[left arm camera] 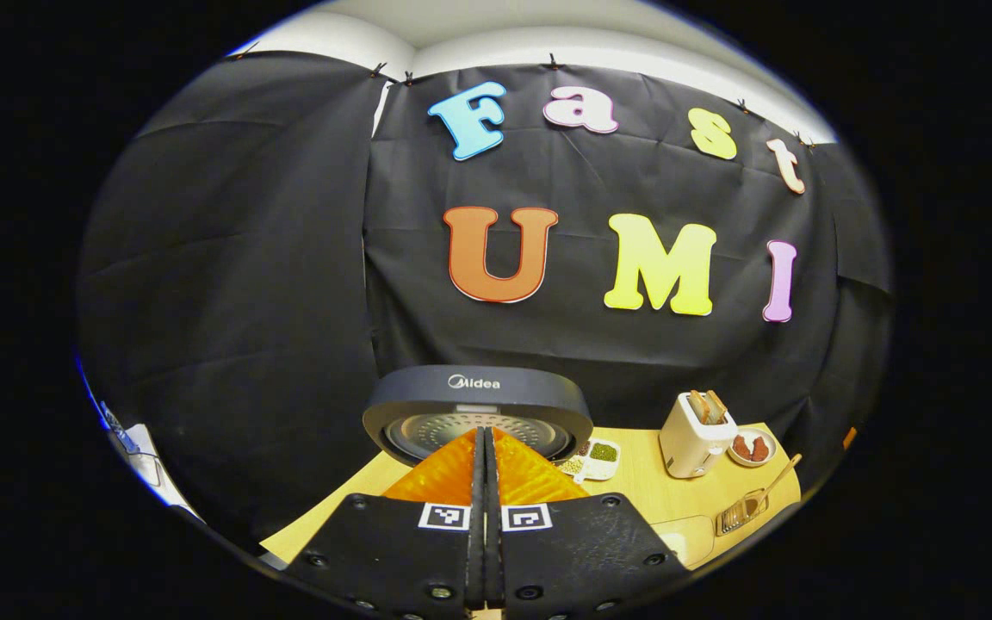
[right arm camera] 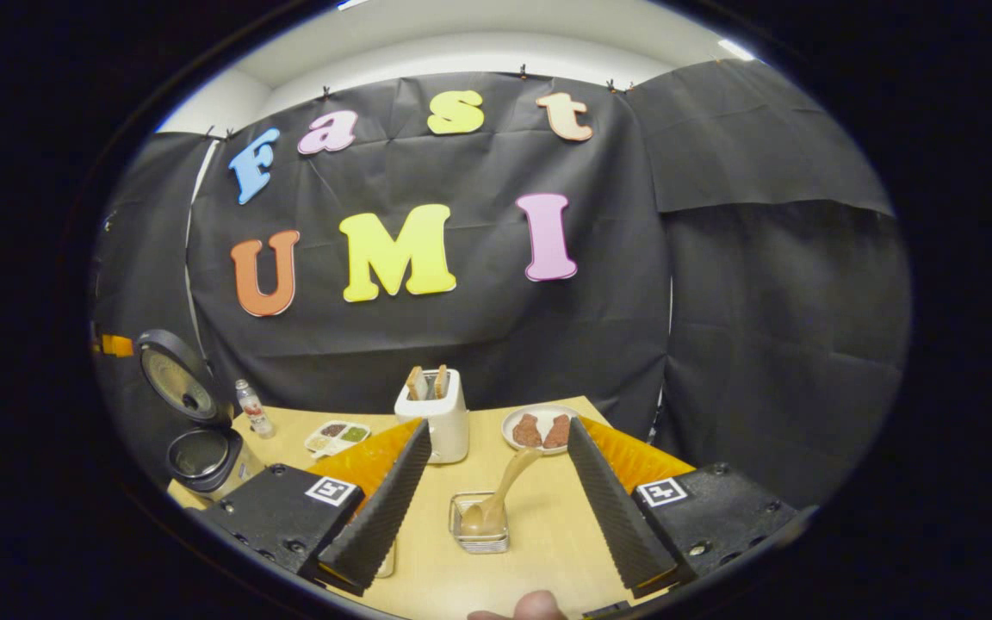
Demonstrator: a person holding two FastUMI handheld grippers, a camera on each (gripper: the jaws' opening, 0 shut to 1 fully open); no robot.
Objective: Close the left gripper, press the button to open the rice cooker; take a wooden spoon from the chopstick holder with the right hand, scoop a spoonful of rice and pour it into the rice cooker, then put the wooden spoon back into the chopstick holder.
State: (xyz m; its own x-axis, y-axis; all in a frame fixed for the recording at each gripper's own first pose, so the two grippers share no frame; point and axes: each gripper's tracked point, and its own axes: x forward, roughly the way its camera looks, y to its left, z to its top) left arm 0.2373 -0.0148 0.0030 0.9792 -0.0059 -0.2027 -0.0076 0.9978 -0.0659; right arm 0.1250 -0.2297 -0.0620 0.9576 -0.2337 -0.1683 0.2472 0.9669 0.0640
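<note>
The location was a staged recording booth arranged as a kitchen. Black cloth [right arm camera: 479,344] was clipped up as walls beneath a plain white ceiling [right arm camera: 461,43]. A light wooden counter [right arm camera: 548,534] carried kitchen items: a rice cooker [right arm camera: 195,430] with its lid raised, a toaster [right arm camera: 436,413] holding bread, a plate [right arm camera: 543,428] of food, and a divided dish [right arm camera: 337,437] of grains.

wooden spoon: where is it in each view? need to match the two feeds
Left gripper view: wooden spoon at the lower right edge, leaning in the chopstick holder, right of and below the toaster.
Right gripper view: wooden spoon at bottom centre, leaning in the chopstick holder, framed by the open fingers of the right hand-held gripper.
Shared landmark: the toaster, just behind the holder.
</note>
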